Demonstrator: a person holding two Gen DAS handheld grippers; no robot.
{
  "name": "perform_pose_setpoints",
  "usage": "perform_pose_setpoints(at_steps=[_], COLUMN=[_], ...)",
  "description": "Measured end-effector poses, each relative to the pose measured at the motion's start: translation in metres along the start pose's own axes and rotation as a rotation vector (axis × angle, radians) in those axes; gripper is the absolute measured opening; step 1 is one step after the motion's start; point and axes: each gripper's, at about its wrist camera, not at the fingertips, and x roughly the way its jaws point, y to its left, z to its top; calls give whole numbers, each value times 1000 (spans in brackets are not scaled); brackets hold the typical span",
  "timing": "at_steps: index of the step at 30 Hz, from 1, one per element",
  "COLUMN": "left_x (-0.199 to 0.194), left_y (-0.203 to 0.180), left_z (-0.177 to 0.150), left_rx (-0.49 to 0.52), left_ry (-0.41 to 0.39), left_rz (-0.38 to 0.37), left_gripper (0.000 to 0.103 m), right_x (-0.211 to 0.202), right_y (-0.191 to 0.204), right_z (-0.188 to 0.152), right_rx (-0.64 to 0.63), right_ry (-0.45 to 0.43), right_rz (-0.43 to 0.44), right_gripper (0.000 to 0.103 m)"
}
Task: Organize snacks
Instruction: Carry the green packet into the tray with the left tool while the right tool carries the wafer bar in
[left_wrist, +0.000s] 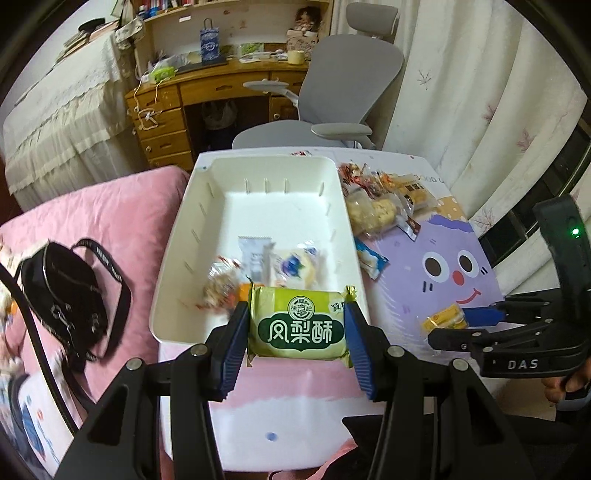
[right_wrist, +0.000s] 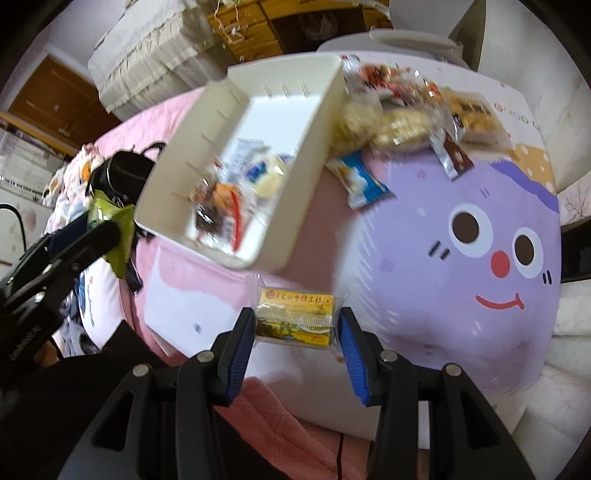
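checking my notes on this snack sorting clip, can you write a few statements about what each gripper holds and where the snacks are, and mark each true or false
1. The left gripper is shut on a green packet. True.
2. The right gripper is empty. False: it is shut on a yellow packet.
3. The white bin has no snacks in it. False: several wrapped snacks already lie at its near end.
4. A pile of loose snacks lies outside the bin, on the side toward the purple cartoon face. True.
5. A black bag sits inside the bin. False: it lies on the pink cover beside the bin.
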Motion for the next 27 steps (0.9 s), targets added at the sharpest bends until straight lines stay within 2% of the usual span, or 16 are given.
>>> perform_pose_setpoints(at_steps=[10, 17, 18, 22, 27], left_x=[5, 15, 16, 20, 24], left_y=[75, 100, 101, 102, 99], left_z=[20, 31, 32, 33, 32], left_rx=[32, 51, 56, 82, 104], left_ry=[-32, -35, -35, -22, -8], left_rz=[-41, -89, -92, -90, -100], left_gripper=[49, 51, 52, 72, 77], right_x=[12, 16, 15, 19, 21], right_y=[60, 82, 83, 79, 71], right_z=[23, 36, 38, 41, 37], right_rx=[49, 70, 79, 130, 191], right_ry=[-117, -207, -224, -233, -225], right_rz=[8, 24, 30, 11, -10], right_gripper=[46, 48, 49, 58, 58])
